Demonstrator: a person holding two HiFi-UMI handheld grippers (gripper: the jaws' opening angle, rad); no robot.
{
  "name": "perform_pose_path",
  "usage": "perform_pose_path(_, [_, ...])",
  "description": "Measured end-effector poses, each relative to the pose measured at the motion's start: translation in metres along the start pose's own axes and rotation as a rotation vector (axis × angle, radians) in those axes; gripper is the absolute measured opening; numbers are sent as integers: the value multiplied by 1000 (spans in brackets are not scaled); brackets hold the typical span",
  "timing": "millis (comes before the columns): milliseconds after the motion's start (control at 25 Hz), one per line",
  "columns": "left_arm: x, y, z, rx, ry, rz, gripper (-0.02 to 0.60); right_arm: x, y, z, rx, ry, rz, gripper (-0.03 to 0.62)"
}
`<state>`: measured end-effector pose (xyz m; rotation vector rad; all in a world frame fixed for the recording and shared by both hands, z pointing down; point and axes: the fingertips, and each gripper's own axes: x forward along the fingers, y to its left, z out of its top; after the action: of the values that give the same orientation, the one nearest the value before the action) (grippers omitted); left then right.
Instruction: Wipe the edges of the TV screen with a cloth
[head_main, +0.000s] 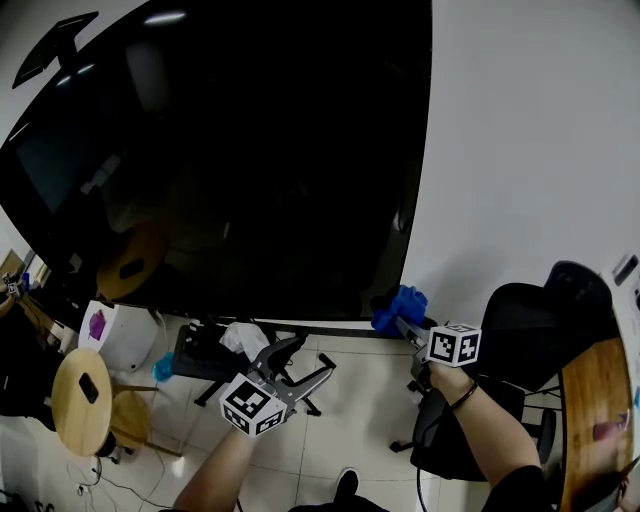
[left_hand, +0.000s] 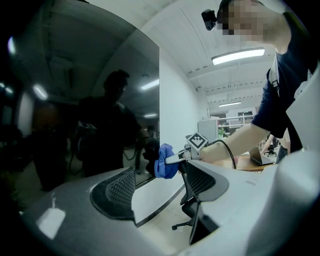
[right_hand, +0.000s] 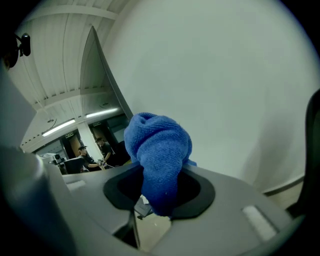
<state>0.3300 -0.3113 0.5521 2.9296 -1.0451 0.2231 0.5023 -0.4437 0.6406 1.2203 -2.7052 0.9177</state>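
The big black TV screen (head_main: 230, 160) hangs on a white wall. A bunched blue cloth (head_main: 400, 305) sits at its lower right corner, and my right gripper (head_main: 405, 322) is shut on it. The right gripper view shows the cloth (right_hand: 159, 155) bulging up between the jaws of the right gripper (right_hand: 160, 195), with the TV's edge (right_hand: 100, 75) slanting behind it. My left gripper (head_main: 300, 360) hovers below the TV's bottom edge, open and holding nothing. In the left gripper view, the left gripper (left_hand: 160, 192) has its jaws apart. Past them the cloth (left_hand: 165, 161) meets the TV's right edge (left_hand: 159, 100).
A black office chair (head_main: 530, 330) stands right of the right arm, beside a wooden tabletop (head_main: 595, 420). Under the TV are a black stand base (head_main: 205, 355) with a white wad (head_main: 243, 340), a white box (head_main: 105, 330) and a round wooden stool (head_main: 80, 400).
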Motion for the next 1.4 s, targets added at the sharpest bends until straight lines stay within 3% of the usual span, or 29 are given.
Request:
perform_pose_path(520, [-3,3,-45,-70,81,29,305,11,-52,-109,127,172,-149,144])
perform_pose_path(680, [-9,7,-55,-84,105,55,305,19,-52,-112,147,183,-157,144])
perform_pose_path(960, [-32,14,-64,-100,113,82,305,40,-17,-99,155,150,-97,144])
perform_pose_path(1400, [-66,39,-77,-134,95,75,305,66,-3,-104,137,169,-153,144])
